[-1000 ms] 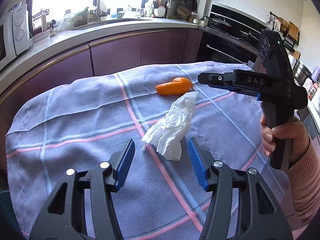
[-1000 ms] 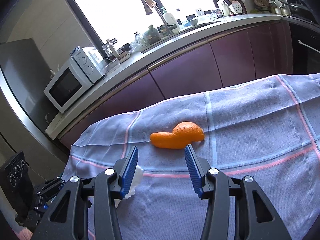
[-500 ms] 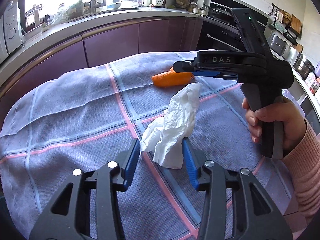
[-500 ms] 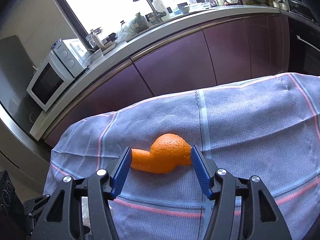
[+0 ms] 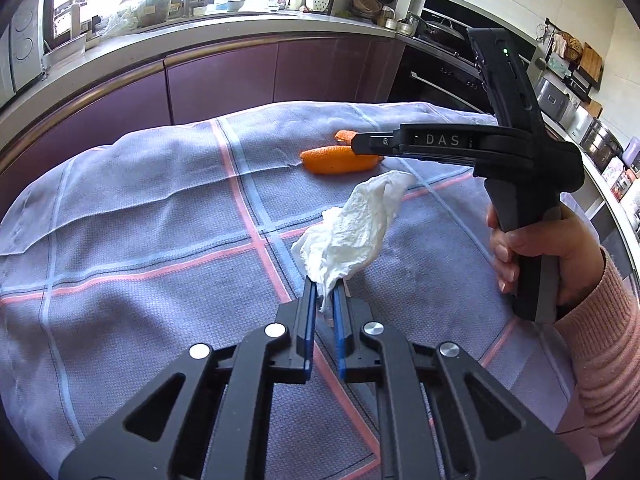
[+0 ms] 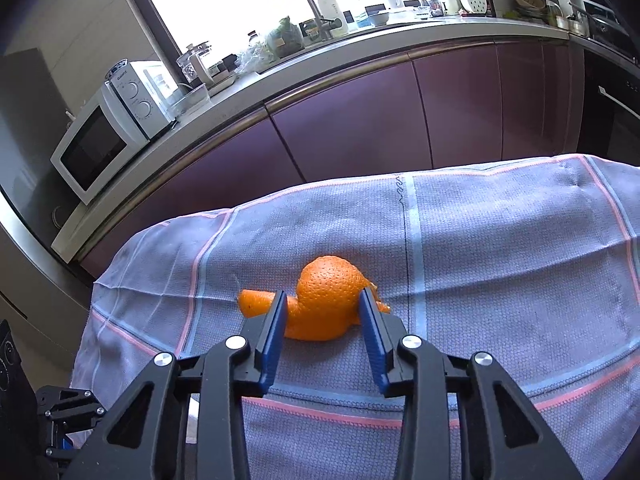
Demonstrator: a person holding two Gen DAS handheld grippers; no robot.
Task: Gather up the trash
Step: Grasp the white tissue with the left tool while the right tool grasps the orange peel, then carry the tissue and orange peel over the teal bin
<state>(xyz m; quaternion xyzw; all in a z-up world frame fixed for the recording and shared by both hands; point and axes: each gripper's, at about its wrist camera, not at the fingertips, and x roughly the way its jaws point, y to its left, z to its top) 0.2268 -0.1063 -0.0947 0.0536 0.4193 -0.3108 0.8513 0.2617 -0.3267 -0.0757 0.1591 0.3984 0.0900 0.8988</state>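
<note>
Left wrist view: my left gripper (image 5: 323, 294) closing, pinching the tissue (image 5: 352, 232); my right gripper (image 6: 323, 310) closing around (pads touching) the orange peel (image 6: 326, 300).

The left hand-held gripper (image 5: 323, 294) is black plastic with blue pads and round silver screws. The right hand-held gripper (image 6: 323, 310) matches it; its black body bears white "DAS" lettering, with a green light above that lettering. A pink ribbed knit sleeve (image 5: 600, 344) covers the wrist.
</note>
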